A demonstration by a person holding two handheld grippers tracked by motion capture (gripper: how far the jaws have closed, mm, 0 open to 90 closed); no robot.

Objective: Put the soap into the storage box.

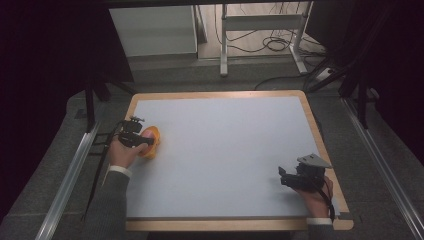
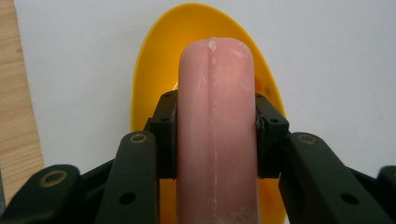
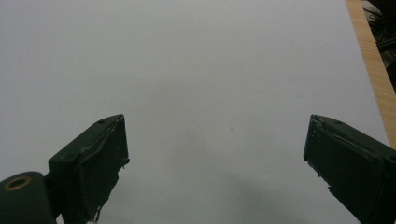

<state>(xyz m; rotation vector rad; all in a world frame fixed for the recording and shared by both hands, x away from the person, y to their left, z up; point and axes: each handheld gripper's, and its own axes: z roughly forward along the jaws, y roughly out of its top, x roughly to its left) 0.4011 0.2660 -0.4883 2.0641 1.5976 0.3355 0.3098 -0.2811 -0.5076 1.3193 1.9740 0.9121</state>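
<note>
Clearly, the left tool (image 2: 215, 140) has its two black jaws pressed against the sides of a pink sausage-shaped object (image 2: 217, 116), a smooth, rounded cylinder with a domed end, a faint seam running along its length and whitish scuffs near the tip. It is held over a yellow dish (image 2: 154, 70), a glossy, plastic-looking oval with a raised rim; whether the cylinder touches the dish floor I cannot tell. In the high view the left tool (image 1: 142, 137) sits near the left edge of the worktop (image 1: 225, 150), with the yellow dish (image 1: 152, 145) just under and beside it and a bit of the pink object (image 1: 148, 134) showing at the jaws. The left hand (image 1: 122, 152) grips the tool from behind, a grey sleeve with a white cuff below it.

The worktop is a flat, matte, pale grey-blue sheet framed by a light wooden border with rounded corners.

The right tool (image 1: 286, 177) rests low near the right front corner, well apart from the dish, with a grey three-cornered plate on top and the right hand (image 1: 315, 197) behind it. In the right gripper view the right tool (image 3: 215, 158) has its jaws spread wide, holding nothing, their flat dark pads slightly worn at the edges, above bare worktop (image 3: 210, 70) with the wooden border at the far right.
</note>
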